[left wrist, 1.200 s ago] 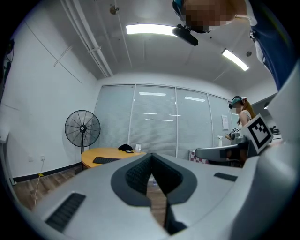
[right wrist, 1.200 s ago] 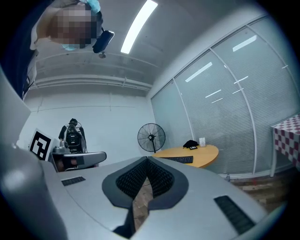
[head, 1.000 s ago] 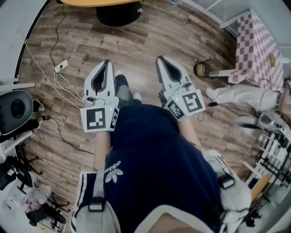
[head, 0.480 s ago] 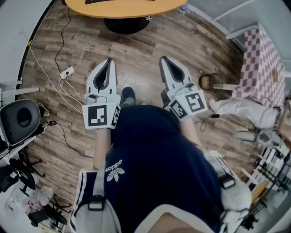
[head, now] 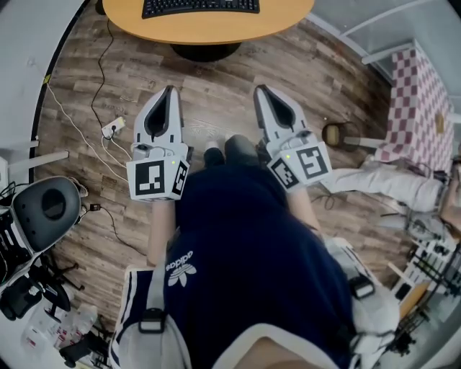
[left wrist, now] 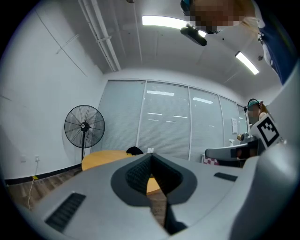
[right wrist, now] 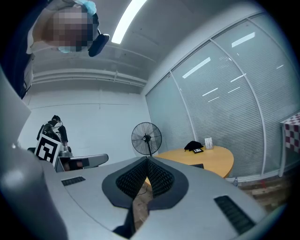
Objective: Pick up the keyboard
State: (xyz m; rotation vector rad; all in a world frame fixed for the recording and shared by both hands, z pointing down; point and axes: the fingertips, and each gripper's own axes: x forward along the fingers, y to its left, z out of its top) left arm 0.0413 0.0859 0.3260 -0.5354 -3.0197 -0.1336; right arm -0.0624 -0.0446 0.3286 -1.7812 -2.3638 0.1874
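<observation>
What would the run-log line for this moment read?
keyboard: on orange table, untouched | left gripper: jaws shut, empty, short of table | right gripper: jaws shut, empty, short of table

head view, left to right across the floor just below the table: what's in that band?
power strip → left gripper → right gripper → checkered cloth

orange table (head: 216,29) top | standing fan (left wrist: 84,126) by wall | power strip (head: 112,128) on floor | checkered cloth (head: 418,101) right
</observation>
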